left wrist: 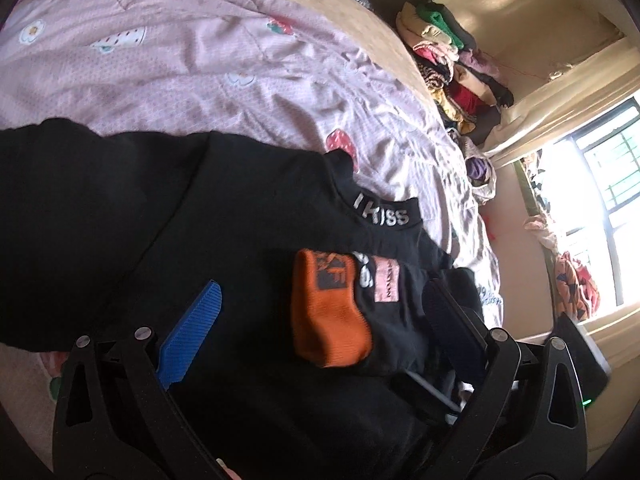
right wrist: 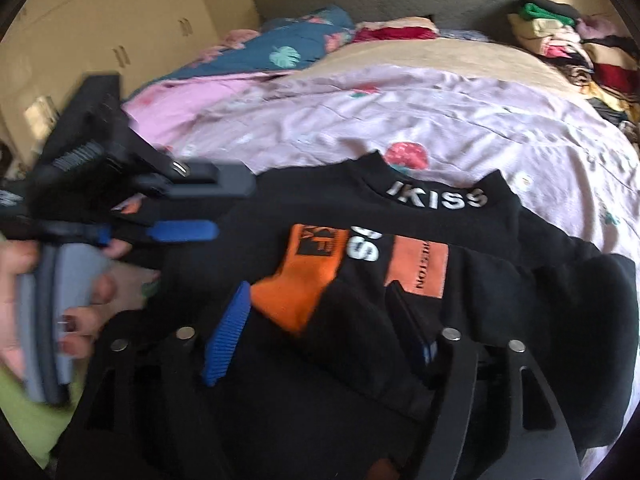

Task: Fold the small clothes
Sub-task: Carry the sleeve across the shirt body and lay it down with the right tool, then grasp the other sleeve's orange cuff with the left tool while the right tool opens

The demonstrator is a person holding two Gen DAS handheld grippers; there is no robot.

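Lying flat on bedspread (right wrist: 460, 120) — black top (right wrist: 400, 216), no containers.

The pink blanket (right wrist: 420, 120) past the black top (right wrist: 304, 200) lies bare; a clothes pile (right wrist: 568, 40) blocks the bed's far right corner.

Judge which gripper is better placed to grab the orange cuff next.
Probably right: the right gripper is open with the orange cuff lying between its fingertips, while the left gripper sits off at the black top's edge.
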